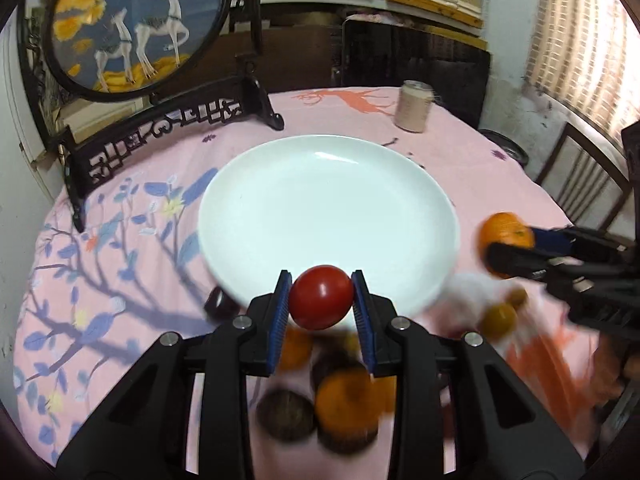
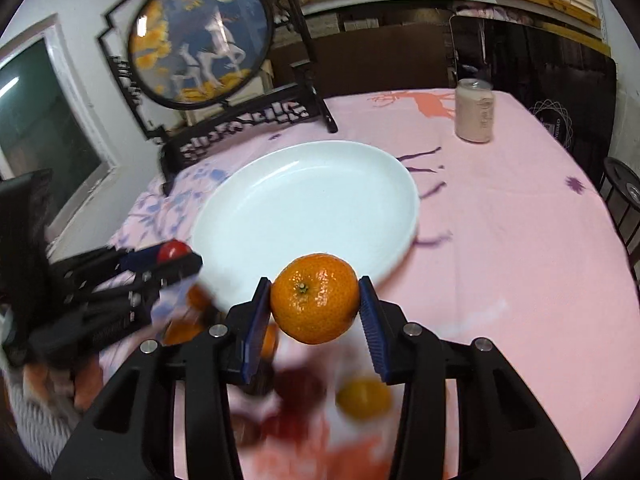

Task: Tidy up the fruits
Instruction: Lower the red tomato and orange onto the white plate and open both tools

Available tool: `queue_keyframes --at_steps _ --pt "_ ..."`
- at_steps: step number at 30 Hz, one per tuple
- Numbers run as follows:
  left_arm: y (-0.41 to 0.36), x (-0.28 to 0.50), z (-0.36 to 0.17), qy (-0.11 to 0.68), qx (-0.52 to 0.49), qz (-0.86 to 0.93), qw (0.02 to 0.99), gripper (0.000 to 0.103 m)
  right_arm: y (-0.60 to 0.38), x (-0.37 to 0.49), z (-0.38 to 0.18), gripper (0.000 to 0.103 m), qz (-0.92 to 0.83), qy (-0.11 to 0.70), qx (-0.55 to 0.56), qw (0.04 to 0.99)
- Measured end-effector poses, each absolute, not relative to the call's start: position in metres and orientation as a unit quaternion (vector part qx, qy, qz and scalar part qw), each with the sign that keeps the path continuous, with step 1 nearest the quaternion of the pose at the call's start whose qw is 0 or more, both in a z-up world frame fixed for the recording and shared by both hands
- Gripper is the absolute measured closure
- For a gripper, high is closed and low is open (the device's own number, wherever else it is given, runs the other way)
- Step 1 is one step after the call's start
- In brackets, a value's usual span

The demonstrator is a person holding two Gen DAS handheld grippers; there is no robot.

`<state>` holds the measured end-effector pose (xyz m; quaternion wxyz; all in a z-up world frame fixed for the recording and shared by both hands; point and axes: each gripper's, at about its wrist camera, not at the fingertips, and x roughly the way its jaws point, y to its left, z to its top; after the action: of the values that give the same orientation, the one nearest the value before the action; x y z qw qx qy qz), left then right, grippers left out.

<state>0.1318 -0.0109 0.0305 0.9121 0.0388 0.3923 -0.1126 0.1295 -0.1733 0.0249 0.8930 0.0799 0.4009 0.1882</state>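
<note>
My left gripper (image 1: 321, 298) is shut on a red tomato (image 1: 321, 297) and holds it above the near rim of the empty white plate (image 1: 328, 208). My right gripper (image 2: 315, 300) is shut on an orange tangerine (image 2: 315, 298) just in front of the plate's (image 2: 304, 204) near right rim. The right gripper with its tangerine (image 1: 506, 232) shows at the right of the left wrist view. The left gripper with the tomato (image 2: 173, 251) shows at the left of the right wrist view. More fruits lie blurred below both grippers: oranges (image 1: 346, 400), a small yellow fruit (image 2: 363, 398) and dark round ones (image 1: 285, 414).
A pink patterned cloth (image 2: 500, 208) covers the round table. A round painted screen on a dark carved stand (image 1: 132, 28) is at the back left. A pale jar (image 2: 475, 115) stands at the back right. A chair (image 1: 584, 176) stands off the right edge.
</note>
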Motion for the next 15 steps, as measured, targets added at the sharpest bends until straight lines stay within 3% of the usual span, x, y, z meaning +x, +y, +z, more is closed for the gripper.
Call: queue_keyframes --at_steps 3,5,6,7,9,10,15 --pt "-0.013 0.153 0.018 0.406 0.038 -0.097 0.908 0.068 -0.167 0.160 0.003 0.058 0.191 0.422 0.094 0.881" --pt "-0.010 0.156 0.014 0.400 0.033 -0.092 0.911 0.044 -0.166 0.168 -0.005 0.058 0.192 0.428 0.095 0.878" --pt "-0.010 0.154 0.014 0.396 0.031 -0.093 0.913 0.041 -0.169 0.169 -0.004 0.058 0.190 0.423 0.093 0.881" --pt "-0.009 0.153 0.014 0.394 0.031 -0.096 0.914 0.041 -0.171 0.165 0.000 0.056 0.191 0.413 0.094 0.886" --pt "-0.007 0.148 0.018 0.386 0.034 -0.099 0.916 0.041 -0.176 0.156 0.008 0.039 0.193 0.385 0.097 0.897" --pt "-0.005 0.145 0.020 0.382 0.035 -0.099 0.918 0.040 -0.178 0.152 0.011 0.036 0.192 0.376 0.098 0.901" --pt "0.016 0.127 0.030 0.364 0.022 -0.089 0.927 0.038 -0.190 0.134 0.021 0.036 0.202 0.355 0.117 0.905"
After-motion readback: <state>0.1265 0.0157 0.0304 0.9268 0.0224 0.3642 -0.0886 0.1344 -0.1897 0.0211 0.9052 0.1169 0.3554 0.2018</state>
